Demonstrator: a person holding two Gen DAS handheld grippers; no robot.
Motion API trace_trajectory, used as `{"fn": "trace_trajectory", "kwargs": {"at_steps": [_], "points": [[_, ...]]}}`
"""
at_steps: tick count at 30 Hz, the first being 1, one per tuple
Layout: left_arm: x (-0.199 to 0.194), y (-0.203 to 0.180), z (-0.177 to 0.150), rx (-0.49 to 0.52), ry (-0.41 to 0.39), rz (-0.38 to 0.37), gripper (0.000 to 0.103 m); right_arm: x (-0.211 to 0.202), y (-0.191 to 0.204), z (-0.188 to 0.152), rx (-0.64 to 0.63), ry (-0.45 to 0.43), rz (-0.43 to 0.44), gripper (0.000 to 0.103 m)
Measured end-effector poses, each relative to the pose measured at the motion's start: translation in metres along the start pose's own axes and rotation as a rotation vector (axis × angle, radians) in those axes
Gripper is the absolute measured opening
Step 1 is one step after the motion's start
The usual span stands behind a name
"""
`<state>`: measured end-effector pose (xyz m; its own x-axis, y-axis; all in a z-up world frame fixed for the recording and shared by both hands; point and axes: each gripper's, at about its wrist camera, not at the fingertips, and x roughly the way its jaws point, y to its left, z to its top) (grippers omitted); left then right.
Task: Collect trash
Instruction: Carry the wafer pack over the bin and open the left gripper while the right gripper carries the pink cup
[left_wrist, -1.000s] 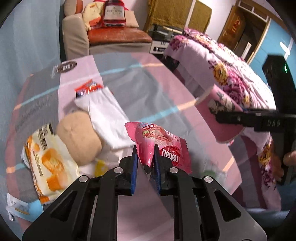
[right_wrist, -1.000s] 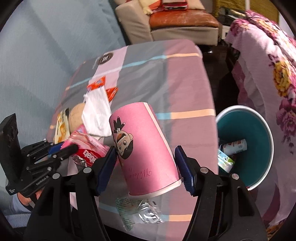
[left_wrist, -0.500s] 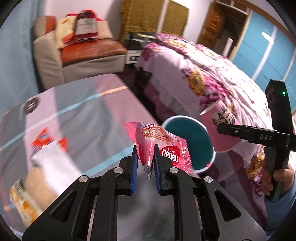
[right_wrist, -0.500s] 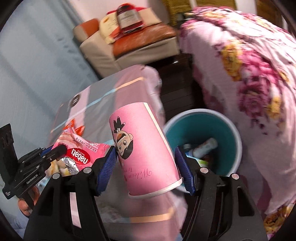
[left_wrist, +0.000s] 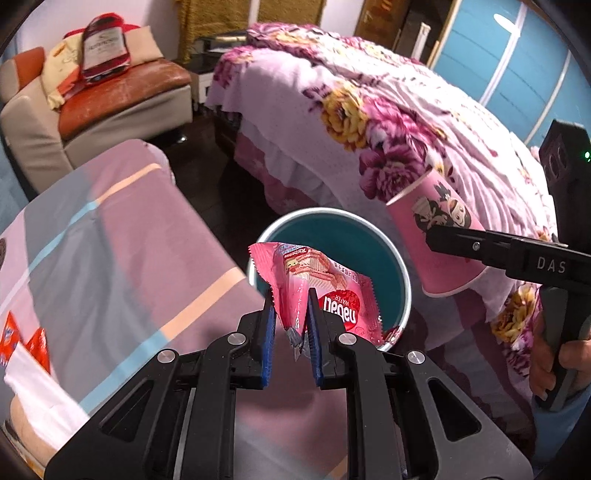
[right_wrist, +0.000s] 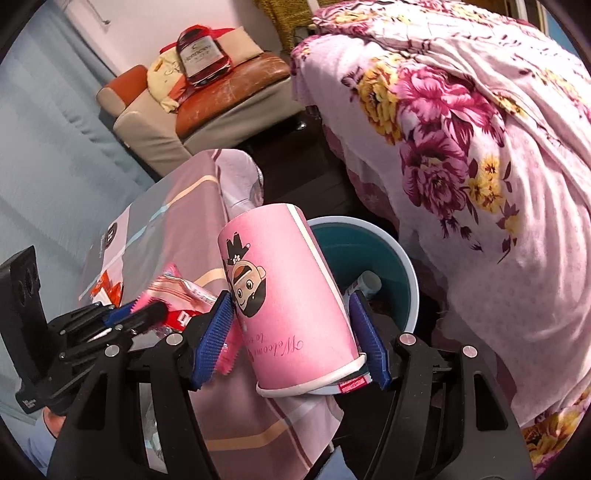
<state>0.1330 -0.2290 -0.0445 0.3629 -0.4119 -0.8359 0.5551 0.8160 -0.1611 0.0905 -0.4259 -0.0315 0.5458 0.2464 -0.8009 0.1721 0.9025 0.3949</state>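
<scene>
Pink wafer wrapper was pinched by a lower fold between the blue pads of the left gripper, whose jaws stood nearly shut on the thin film; most of the wrapper stood up above the pads and leaned to the right. In the left wrist view it was seen directly in front of the mouth of the teal bin, so that the bin opening lay just beyond and below the held wrapper, along the line in which the gripper pointed. The bin stood on the dark floor between the cloth-covered table and the floral bedspread.

Pink paper cup was clamped across its body between the pads of the right gripper, the jaws held about half open by the width of the cup. The long axis of the cup ran forward and up from the gripper, with the rolled rim toward the camera and the base toward the bin. In the right wrist view the bin opening was seen behind and to the right of the cup, with some discarded items already in it.

Of the two loads, the wrapper was judged the nearer to a clean drop, being aligned with the opening; the cup was judged to sit at the rim on the bed side. The left gripper and its wrapper were seen just beside the cup, to its left
</scene>
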Motion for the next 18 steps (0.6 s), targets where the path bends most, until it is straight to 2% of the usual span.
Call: {"fn": "trace_trajectory", "kwargs": {"at_steps": [11,13,15,16,17,18], "points": [[0.032,-0.005,0.015,0.016,0.046,-0.024,0.017,0.013,-0.024,0.008,0.046,0.024,-0.027,0.062],[0.034,-0.004,0.016,0.01,0.046,-0.031,0.021,0.013,-0.026,0.01,0.048,0.023,-0.033,0.062],[0.033,-0.005,0.019,0.006,0.039,-0.033,0.04,0.013,-0.027,0.009,0.051,0.022,-0.037,0.062],[0.031,-0.005,0.019,0.006,0.026,-0.026,0.062,0.012,-0.027,0.01,0.052,0.022,-0.038,0.062],[0.029,-0.005,0.019,0.007,0.009,-0.017,0.076,0.012,-0.027,0.011,0.054,0.022,-0.04,0.062],[0.027,-0.006,0.019,0.009,-0.006,-0.008,0.079,0.012,-0.027,0.011,0.054,0.022,-0.042,0.062]]}}
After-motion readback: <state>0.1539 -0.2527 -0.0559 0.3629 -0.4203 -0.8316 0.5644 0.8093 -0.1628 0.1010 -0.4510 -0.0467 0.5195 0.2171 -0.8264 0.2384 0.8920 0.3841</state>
